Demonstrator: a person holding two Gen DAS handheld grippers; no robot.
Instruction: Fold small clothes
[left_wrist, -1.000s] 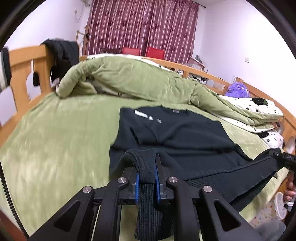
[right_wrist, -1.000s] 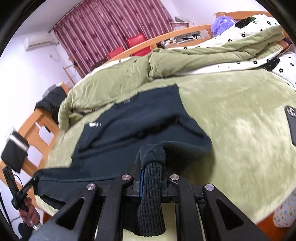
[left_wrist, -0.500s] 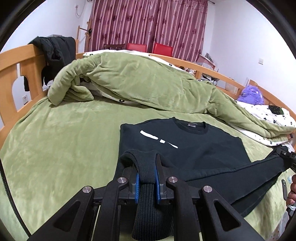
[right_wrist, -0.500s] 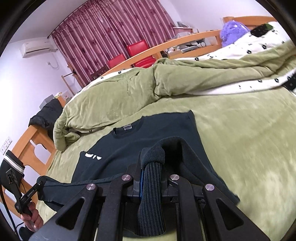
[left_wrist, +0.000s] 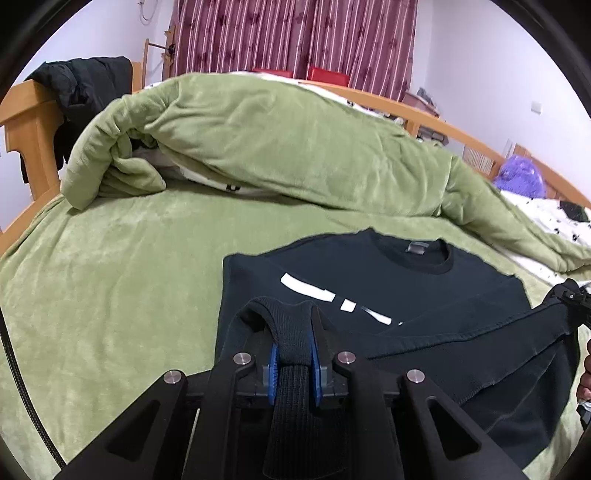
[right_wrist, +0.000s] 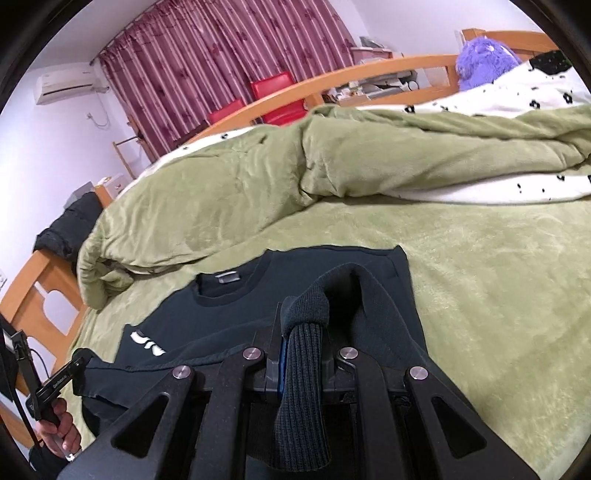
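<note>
- Ribbed hem fabric of a black knit sweatshirt (left_wrist: 388, 280) is clamped between the blue pads of the left gripper (left_wrist: 294, 354), whose jaws are nearly closed on it.
- Ribbed fabric of the same garment's hem is pinched likewise in the right gripper (right_wrist: 303, 354), its jaws drawn almost together.
- The lifted hem is stretched between the two tools and held over the garment's lower body.
- The sweatshirt's chest, with white print (left_wrist: 314, 291) and round collar (right_wrist: 229, 291), is laid flat on the green plush bed cover (left_wrist: 110, 280), toward the near edge of the bed.
- A rumpled green quilt (left_wrist: 280, 147) is heaped across the far side of the bed.
- A curved wooden bed rail (right_wrist: 332, 86) and dark red striped curtains (left_wrist: 295, 35) are seen beyond.
</note>
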